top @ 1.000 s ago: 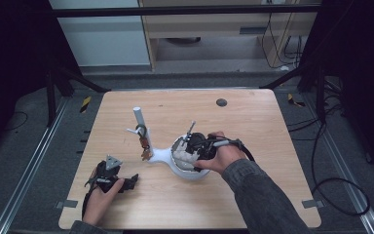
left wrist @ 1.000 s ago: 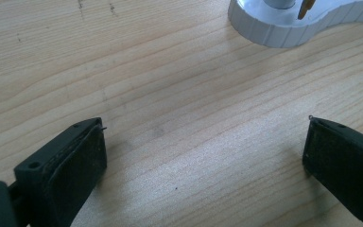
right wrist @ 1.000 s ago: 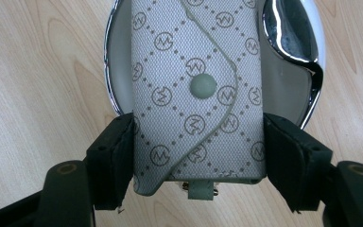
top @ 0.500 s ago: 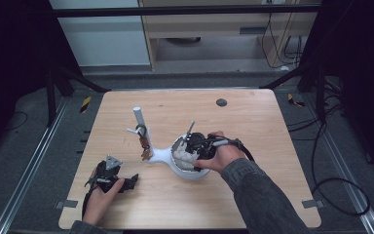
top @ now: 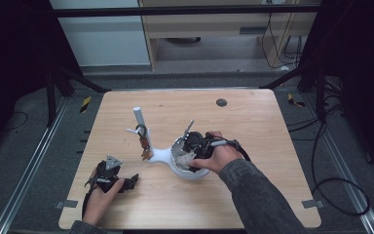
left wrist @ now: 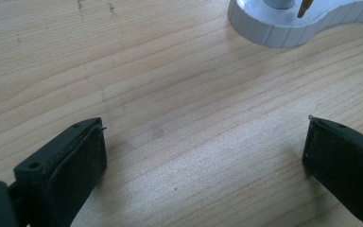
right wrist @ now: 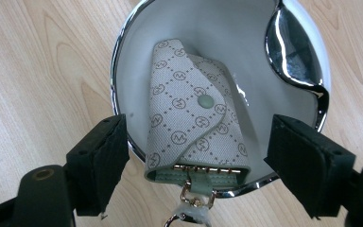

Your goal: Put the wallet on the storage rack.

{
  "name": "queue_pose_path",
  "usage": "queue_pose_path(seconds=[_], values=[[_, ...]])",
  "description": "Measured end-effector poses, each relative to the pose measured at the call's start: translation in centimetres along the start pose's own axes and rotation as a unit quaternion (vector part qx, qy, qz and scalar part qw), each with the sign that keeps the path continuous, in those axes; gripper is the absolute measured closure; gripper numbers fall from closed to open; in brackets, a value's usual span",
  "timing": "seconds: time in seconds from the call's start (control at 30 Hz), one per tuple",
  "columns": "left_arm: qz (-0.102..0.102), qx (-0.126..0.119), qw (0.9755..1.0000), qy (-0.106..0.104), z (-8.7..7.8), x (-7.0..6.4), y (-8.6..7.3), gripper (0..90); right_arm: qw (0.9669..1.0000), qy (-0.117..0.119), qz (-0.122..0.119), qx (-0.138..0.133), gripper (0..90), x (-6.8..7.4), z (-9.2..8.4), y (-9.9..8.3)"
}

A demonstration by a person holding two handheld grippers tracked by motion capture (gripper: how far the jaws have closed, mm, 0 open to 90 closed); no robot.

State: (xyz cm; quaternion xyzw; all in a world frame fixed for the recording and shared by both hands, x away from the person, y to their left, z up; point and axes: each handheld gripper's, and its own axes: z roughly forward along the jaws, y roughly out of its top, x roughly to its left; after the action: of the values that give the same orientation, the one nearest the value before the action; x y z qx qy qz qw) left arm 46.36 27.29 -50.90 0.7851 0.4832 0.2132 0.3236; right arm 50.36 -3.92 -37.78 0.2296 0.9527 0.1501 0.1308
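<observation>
- Right gripper (right wrist: 196,156): jaws just opened, apart either side of pouch (right wrist: 194,118), not pressing it.
- Pouch lies in bowl (right wrist: 123,71), overhanging near rim.
- Left gripper (left wrist: 203,156): jaws wide over bare surface (left wrist: 170,94).

One key pouch (right wrist: 194,127), one white bowl-and-post stand (top: 163,155), two claws, one table (top: 253,122).

Key pouch (right wrist: 194,123): beige monogram fabric, green trim, snap closed, gold clasp at the near end. Lies tilted inside the white chrome-rimmed bowl (right wrist: 137,52), near end over the rim, between the right jaws, neither pad touching it.
</observation>
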Motion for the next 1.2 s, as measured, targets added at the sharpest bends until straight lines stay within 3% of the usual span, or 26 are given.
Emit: queue_pose_path(seconds=[1.2], values=[[-0.002, 0.0, 1.0, 0.0, 0.0, 0.0, 0.0, 0.0, 0.9995, 0.013, 0.019, -0.022, 17.6, -0.2, -1.1, -1.4]])
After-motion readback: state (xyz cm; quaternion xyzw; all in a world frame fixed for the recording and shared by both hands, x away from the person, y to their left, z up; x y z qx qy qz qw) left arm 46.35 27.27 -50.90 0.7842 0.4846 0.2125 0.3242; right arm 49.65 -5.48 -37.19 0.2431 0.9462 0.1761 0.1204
